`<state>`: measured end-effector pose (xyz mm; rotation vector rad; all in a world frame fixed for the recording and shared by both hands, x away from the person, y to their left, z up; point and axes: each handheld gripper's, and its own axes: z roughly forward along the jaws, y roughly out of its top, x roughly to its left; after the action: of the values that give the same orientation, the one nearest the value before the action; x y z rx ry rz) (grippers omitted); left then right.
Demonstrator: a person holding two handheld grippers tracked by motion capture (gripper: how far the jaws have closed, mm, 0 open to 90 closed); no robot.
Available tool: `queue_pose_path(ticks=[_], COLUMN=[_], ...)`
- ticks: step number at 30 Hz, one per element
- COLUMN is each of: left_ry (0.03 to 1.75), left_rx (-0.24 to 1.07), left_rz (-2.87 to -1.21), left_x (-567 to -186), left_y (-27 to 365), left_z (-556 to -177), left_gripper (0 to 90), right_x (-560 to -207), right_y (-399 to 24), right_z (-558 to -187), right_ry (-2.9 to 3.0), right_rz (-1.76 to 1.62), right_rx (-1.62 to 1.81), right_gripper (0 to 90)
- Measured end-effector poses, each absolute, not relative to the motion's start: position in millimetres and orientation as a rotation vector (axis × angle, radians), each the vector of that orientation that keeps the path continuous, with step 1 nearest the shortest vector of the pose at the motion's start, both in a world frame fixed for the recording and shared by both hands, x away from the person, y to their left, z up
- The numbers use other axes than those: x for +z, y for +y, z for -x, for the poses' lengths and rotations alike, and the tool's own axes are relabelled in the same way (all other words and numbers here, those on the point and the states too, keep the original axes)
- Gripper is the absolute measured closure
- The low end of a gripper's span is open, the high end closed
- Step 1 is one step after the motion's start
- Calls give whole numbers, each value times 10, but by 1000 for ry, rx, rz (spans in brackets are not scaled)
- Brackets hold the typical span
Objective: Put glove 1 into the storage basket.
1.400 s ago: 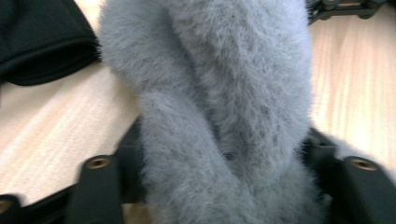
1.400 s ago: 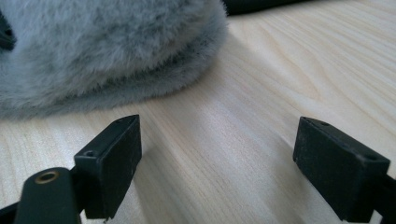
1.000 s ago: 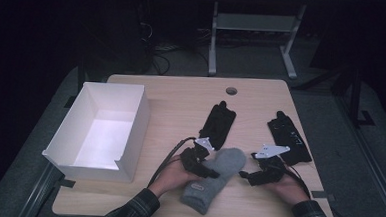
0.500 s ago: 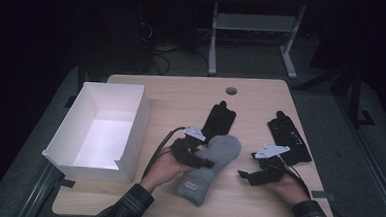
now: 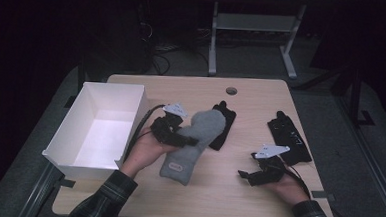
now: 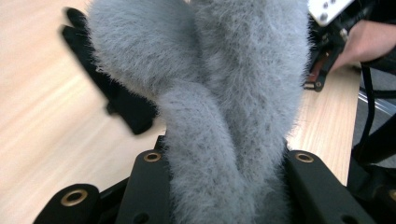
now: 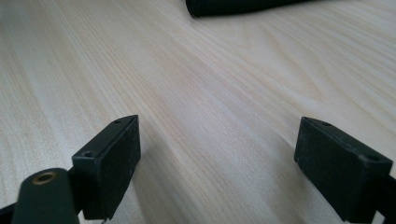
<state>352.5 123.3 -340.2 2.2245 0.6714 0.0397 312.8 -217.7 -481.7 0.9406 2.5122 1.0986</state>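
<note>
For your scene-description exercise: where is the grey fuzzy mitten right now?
In the high view the grey mitten hangs clamped in the left gripper above the table's middle, between the white box and a black glove.

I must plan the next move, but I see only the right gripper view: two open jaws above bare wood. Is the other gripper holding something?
Observer: Yes. The left gripper is shut on a grey fuzzy mitten; in the left gripper view the fabric is squeezed between its jaws.
Operator: Is the mitten lying on the table?
Observer: It hangs tilted from the gripper, cuff end low near the table; whether it touches, I cannot tell.
Operator: Where could it go?
Observer: A white box stands open at the table's left edge, beside the left hand.
</note>
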Motion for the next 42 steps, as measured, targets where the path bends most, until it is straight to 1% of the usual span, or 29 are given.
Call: queue_pose_path(ticks=[8,14,22,26,32,35,38,42], left_ry=[696,733,833,889,983,1033,1072,1112], left_rx=[106,139,218,252,274,270,274,246], left_rz=[-2207,-2181,-2126,-2112,-2101,-2076,-2091,-2093], left_x=[-2951,-2631,-2396,-2373,-2456,-2523,-2601,-2768], left_y=[1535,1840,2312,2554,2917,3122,3263,3431], left_z=[-3599,-3664,-3713,-3723,-3739,-3751,-3765,-3801], left_gripper=[647,647,646,645,644,644,643,643], right_x=[-4817,-4817,-4817,-4816,-4817,-4816,-4816,-4816], right_y=[-2177,-2177,-2177,-2176,-2177,-2175,-2175,-2175], right_z=[-3128,-3129,-3129,-3127,-3130,-3128,-3128,-3128], right_ry=[2513,2512,2512,2513,2512,2512,2512,2512], right_rz=[-941,-941,-940,-946,-940,-947,-948,-948], right_rx=[1099,1099,1099,1099,1099,1099,1098,1098], right_gripper=[145,144,144,144,144,144,144,144])
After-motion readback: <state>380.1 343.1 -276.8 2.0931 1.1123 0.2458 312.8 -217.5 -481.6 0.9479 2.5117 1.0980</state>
